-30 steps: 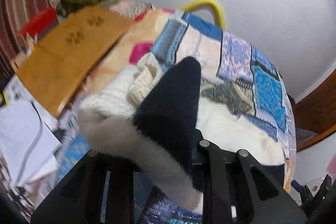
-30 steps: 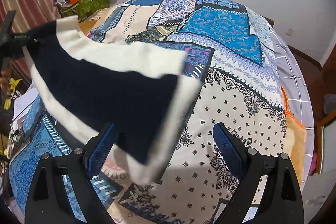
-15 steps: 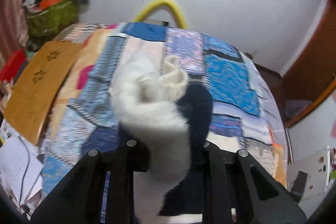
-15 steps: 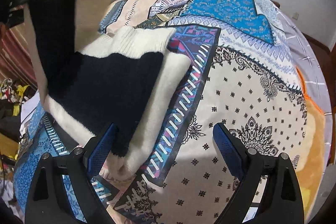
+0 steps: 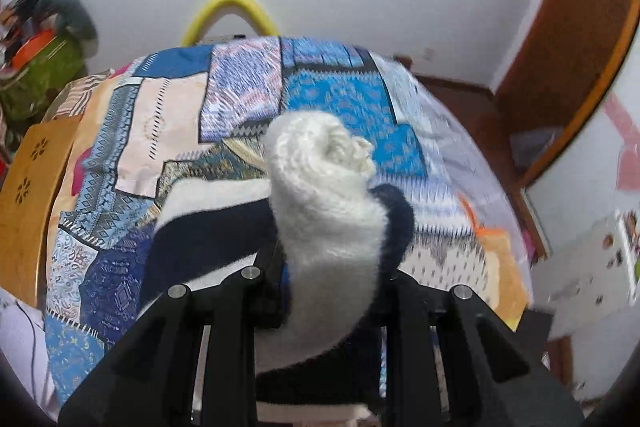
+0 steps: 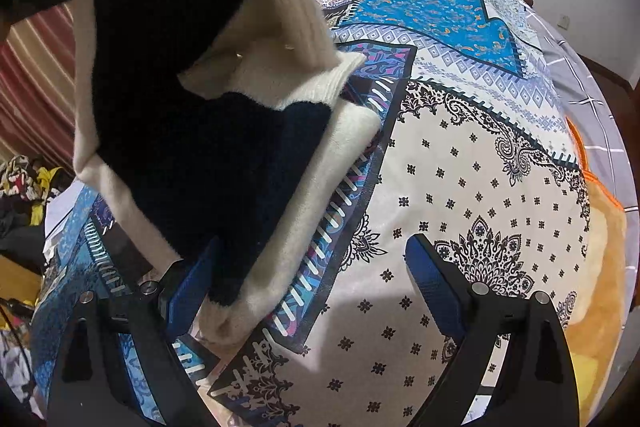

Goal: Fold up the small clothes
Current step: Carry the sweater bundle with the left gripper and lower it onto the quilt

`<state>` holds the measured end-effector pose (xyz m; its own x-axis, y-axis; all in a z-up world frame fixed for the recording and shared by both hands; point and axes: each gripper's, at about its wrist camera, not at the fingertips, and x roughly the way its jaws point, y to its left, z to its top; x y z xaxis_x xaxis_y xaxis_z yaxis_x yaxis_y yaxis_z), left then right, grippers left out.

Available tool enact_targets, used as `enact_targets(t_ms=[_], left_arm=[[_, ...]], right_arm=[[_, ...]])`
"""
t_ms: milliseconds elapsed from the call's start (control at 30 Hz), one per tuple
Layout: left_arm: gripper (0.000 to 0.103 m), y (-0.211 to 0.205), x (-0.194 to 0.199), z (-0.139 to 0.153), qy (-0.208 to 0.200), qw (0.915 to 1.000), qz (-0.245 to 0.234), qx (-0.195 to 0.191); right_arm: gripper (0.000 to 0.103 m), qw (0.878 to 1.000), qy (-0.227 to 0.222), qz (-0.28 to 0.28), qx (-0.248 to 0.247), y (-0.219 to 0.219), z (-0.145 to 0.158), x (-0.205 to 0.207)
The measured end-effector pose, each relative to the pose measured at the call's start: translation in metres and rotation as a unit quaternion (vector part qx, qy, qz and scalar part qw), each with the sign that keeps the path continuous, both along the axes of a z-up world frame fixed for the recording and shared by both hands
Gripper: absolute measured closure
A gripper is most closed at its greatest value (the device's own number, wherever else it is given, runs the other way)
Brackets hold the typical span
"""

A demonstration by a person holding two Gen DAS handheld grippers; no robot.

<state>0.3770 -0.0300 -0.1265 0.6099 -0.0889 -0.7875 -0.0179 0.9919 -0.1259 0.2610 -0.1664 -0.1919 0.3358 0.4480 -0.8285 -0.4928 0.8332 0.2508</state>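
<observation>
Left tongs pinch sweater, upper left. Right tongs gape, empty. I judge knit soft, floppy, light; take the ribbed hem next.

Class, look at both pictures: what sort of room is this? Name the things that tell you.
Most likely a bedroom in a home. A bed with a patchwork bedspread fills both views, a knitted garment is being folded on it, and a wooden door stands in the corner.
</observation>
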Motion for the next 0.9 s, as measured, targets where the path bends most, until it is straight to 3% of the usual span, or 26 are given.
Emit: enact_targets(t_ms=[233,700,900], left_arm=[[0.08,-0.011,-0.029,-0.024,0.026,0.9982,-0.04,0.034],[0.078,-0.009,-0.074,-0.056,0.069,0.9947,-0.068,0.036],[0.062,-0.004,-0.089,-0.046,0.068,0.9948,-0.075,0.011]], right_arm=[[0.012,1.0,-0.002,-0.003,-0.004,-0.004,0.004,-0.006],[0.012,0.999,-0.025,-0.012,-0.026,-0.012,0.028,-0.028],[0.012,0.998,-0.043,-0.021,-0.029,-0.019,0.045,-0.038]])
